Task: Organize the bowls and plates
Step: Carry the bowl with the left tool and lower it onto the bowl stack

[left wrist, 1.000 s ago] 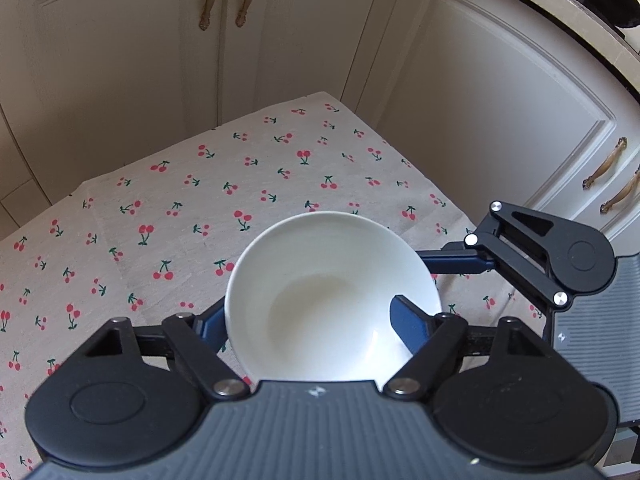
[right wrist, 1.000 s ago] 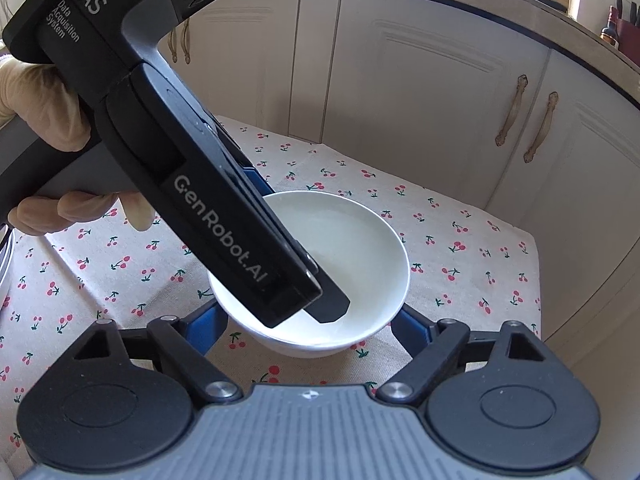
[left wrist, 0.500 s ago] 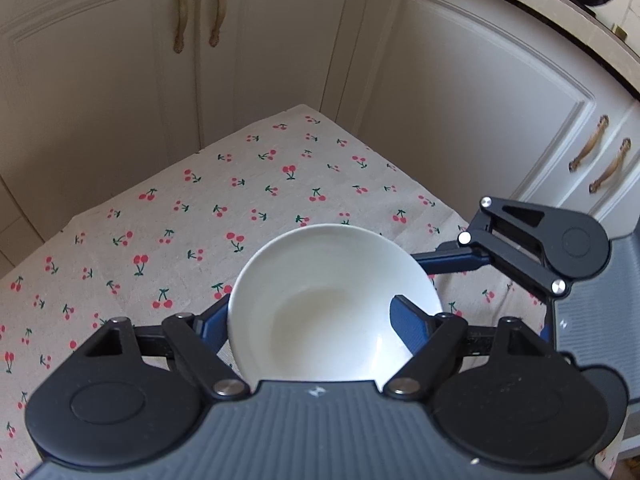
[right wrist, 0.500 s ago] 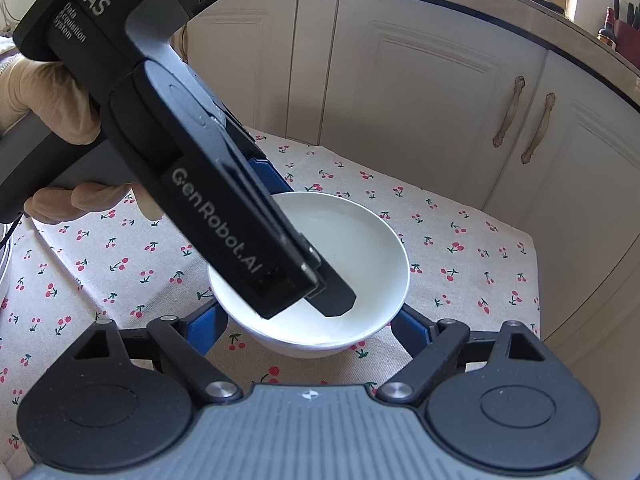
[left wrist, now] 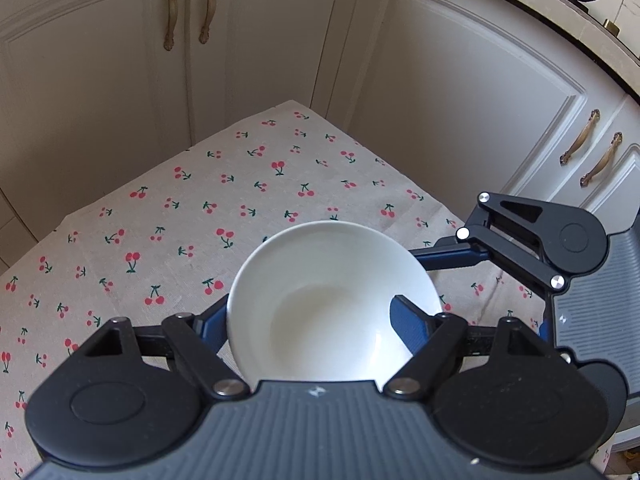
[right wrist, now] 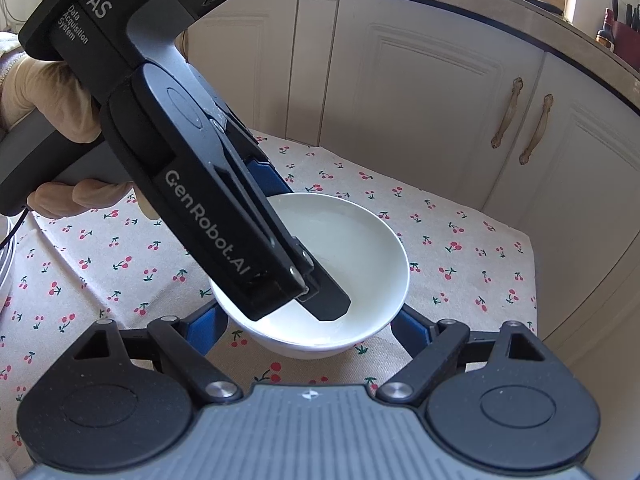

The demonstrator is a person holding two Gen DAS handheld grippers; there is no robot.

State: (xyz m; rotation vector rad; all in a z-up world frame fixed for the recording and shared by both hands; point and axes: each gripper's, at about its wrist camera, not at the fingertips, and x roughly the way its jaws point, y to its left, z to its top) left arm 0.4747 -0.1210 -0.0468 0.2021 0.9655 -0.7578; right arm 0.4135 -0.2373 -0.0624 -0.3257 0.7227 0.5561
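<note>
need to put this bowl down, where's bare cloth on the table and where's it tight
Bare cherry tablecloth stretches from the white bowl out to the far corner by the cabinet doors, and left of the bowl. Right of the bowl is another bare strip. It is crowded at the bowl itself, where the left gripper and right gripper meet.

Left tool point(left wrist: 316, 320) clamped, right tool point(right wrist: 310, 320) spread wide, both angled downward.

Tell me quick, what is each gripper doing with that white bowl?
Left gripper: jaws straddle the round white ceramic bowl; grip cannot be told.
Right gripper: jaws flank it; grip cannot be told.
</note>
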